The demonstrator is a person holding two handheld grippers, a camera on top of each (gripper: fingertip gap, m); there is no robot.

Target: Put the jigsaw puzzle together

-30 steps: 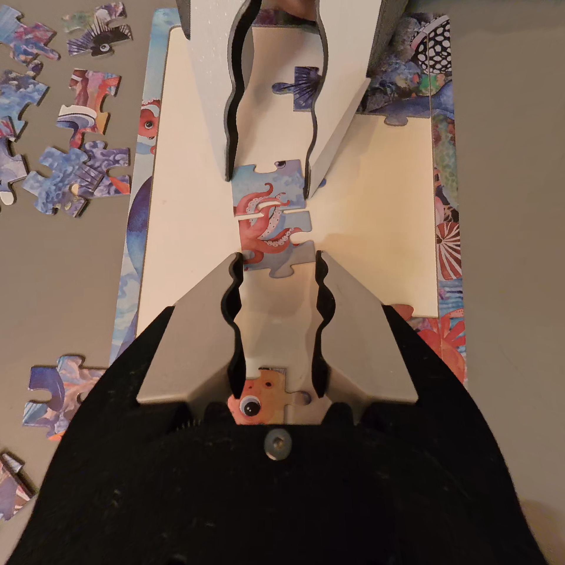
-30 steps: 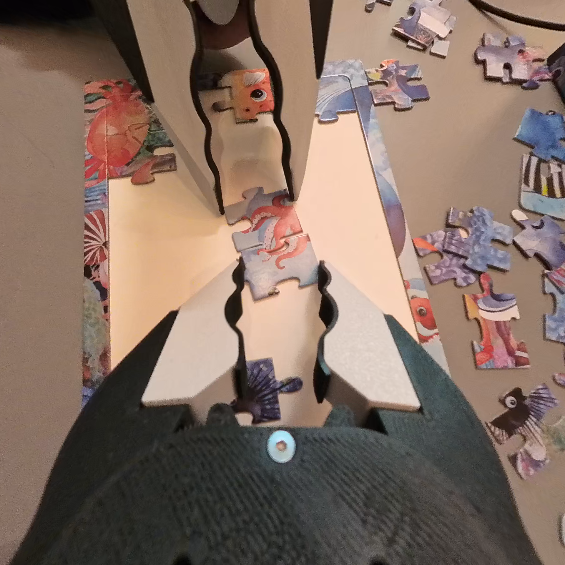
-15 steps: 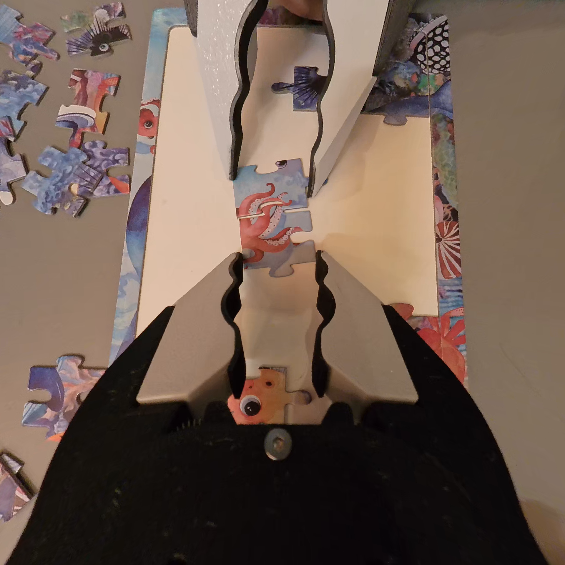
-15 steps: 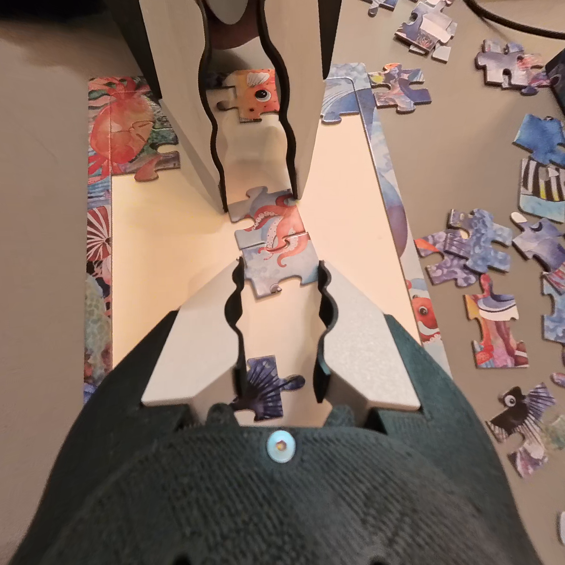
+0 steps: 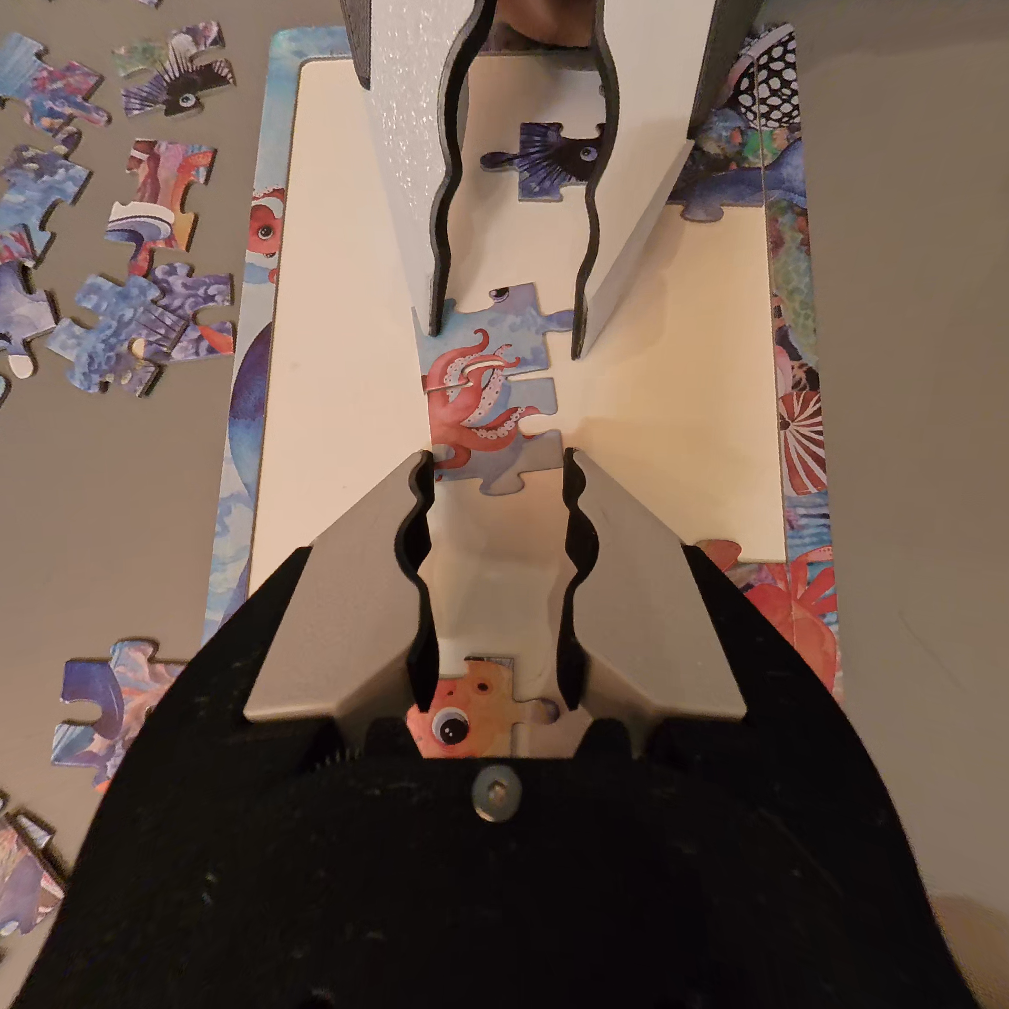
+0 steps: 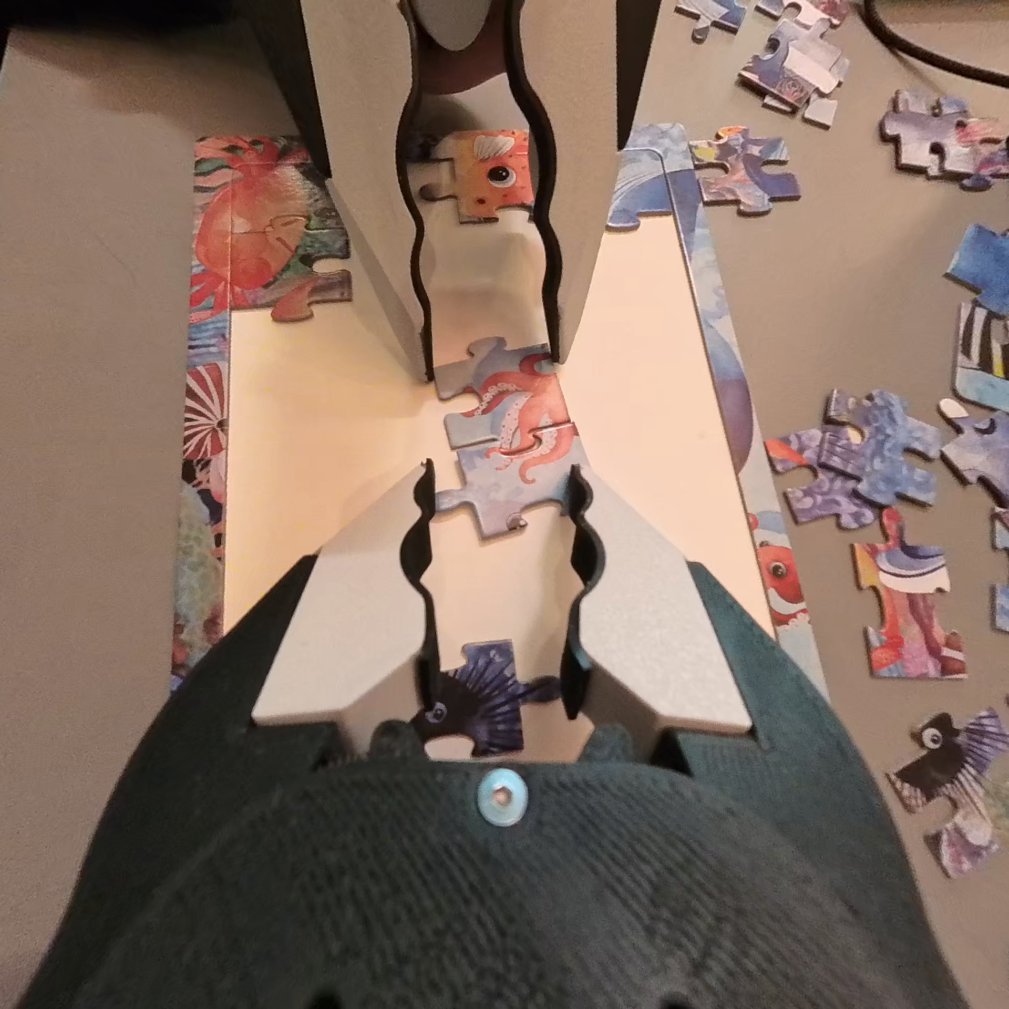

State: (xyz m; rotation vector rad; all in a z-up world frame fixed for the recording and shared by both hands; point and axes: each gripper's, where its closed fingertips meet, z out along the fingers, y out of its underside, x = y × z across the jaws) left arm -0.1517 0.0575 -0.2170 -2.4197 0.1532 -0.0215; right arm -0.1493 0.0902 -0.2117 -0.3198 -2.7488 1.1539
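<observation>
Left wrist view first — two octopus pieces lie flat in the middle of the bare cream board, one behind the other, their joint running crosswise between the two tools. A thin pale slit shows along part of that joint, so I judge they are not fully locked. The pair's long axis runs from one tool to the other, and each tool stands at one end of it, about equally near.

At the bottom, the left gripper has its jaws spread, the tips on either side of the near end of the nearer piece; whether they touch its edges I cannot tell. It pinches nothing. An orange fish piece lies on the board under its throat.

In the right wrist view the right gripper faces it from the opposite end — jaws likewise spread, tips flanking the end of the other octopus piece, nothing clamped. A dark striped fish piece lies beneath it.

The frame is built along the board's edges; loose pieces wait on the grey table to the side.

The coming move, I judge, is a push along that axis, each end toward the other.
</observation>
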